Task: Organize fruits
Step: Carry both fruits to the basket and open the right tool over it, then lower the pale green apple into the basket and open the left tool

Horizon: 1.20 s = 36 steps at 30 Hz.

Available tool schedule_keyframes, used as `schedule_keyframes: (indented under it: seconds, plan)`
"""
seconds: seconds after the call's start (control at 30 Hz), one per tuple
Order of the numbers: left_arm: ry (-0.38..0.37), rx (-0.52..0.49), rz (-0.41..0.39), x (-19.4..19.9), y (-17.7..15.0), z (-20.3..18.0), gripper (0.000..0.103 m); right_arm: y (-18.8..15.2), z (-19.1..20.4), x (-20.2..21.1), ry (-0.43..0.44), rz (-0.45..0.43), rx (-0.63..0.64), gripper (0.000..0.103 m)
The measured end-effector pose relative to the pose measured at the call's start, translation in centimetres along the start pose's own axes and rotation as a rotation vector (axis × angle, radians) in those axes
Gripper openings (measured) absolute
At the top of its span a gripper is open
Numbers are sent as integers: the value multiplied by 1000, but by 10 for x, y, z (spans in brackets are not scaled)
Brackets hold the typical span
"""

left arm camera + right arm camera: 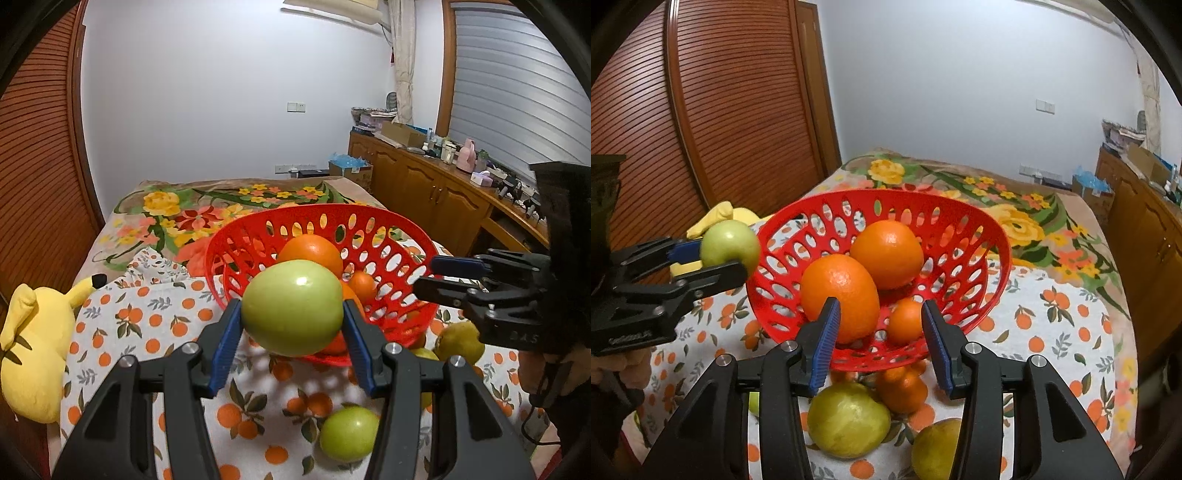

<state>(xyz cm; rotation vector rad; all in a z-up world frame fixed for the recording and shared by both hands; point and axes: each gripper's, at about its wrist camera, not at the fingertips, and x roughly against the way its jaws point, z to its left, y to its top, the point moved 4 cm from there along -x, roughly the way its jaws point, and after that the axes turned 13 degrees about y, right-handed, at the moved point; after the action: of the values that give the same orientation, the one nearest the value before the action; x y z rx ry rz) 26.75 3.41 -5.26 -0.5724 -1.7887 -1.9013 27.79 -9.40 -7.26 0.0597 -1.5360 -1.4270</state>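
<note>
My left gripper (291,314) is shut on a green apple (291,307) and holds it in the air by the near left rim of the red perforated basket (402,236). In the right wrist view the same apple (729,243) sits just outside the basket's (960,221) left rim. The basket holds two large oranges (886,253) (840,291) and a small one (905,321). My right gripper (881,332) is open and empty at the basket's near rim; it also shows in the left wrist view (424,275).
On the orange-print cloth (147,325) lie a second green apple (349,432), yellow-green pears (847,419) (934,448) and a small orange (903,391). A yellow plush toy (33,350) lies at the left. A wooden cabinet (424,184) stands at the right.
</note>
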Motion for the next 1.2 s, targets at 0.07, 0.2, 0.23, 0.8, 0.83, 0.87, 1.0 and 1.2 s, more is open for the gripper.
schedule_keyframes:
  seconds: [0.07, 0.2, 0.23, 0.8, 0.83, 0.87, 1.0, 1.2]
  plan:
    - [1, -6, 1, -6, 4, 0, 53, 2, -2, 3, 0, -10, -2, 46]
    - [6, -17, 12, -19, 9, -3, 53, 6, -7, 8, 0, -27, -9, 47]
    - [7, -16, 17, -23, 10, -4, 53, 7, -8, 8, -1, -31, -12, 47]
    - [37, -7, 65, -61, 17, -2, 53, 2, -16, 13, -9, -32, -24, 47]
    - [36, -9, 67, -63, 17, -2, 53, 1, -16, 13, -9, -32, -24, 47]
    - [36, -10, 65, -63, 17, -2, 53, 1, -15, 14, -10, -33, -23, 47]
    - [36, -10, 68, -65, 17, -3, 53, 0, -14, 17, -11, -39, -24, 47]
    - [46, 4, 39, -61, 19, -1, 57, -4, -12, 21, -12, -42, -29, 47]
